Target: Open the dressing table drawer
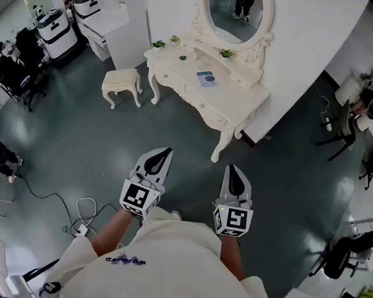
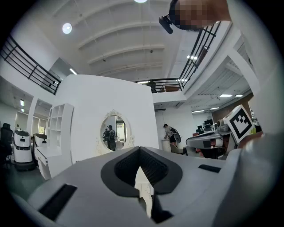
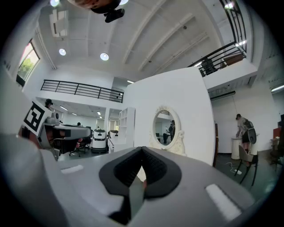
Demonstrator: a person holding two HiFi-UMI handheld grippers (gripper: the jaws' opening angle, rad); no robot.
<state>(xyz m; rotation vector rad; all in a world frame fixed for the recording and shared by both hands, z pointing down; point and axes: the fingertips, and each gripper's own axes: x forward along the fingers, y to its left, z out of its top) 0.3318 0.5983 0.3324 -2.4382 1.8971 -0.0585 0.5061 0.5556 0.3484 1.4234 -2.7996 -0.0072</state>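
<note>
A cream dressing table (image 1: 205, 93) with an oval mirror (image 1: 236, 12) stands against a white wall, well ahead of me in the head view. Its drawer fronts (image 1: 195, 101) face me and look closed. My left gripper (image 1: 164, 154) and right gripper (image 1: 234, 171) are both shut with nothing in them, held level side by side over the dark floor, far short of the table. In the left gripper view the mirror (image 2: 113, 132) shows above the shut jaws of the left gripper (image 2: 140, 165). In the right gripper view the mirror (image 3: 165, 127) shows above the right gripper (image 3: 142, 163).
A cream stool (image 1: 121, 82) stands left of the table. Small plants (image 1: 226, 53) and a blue booklet (image 1: 207, 78) lie on the tabletop. Cables and a power strip (image 1: 83, 224) lie on the floor at my left. Office chairs (image 1: 346, 132) and white machines (image 1: 55, 32) ring the room.
</note>
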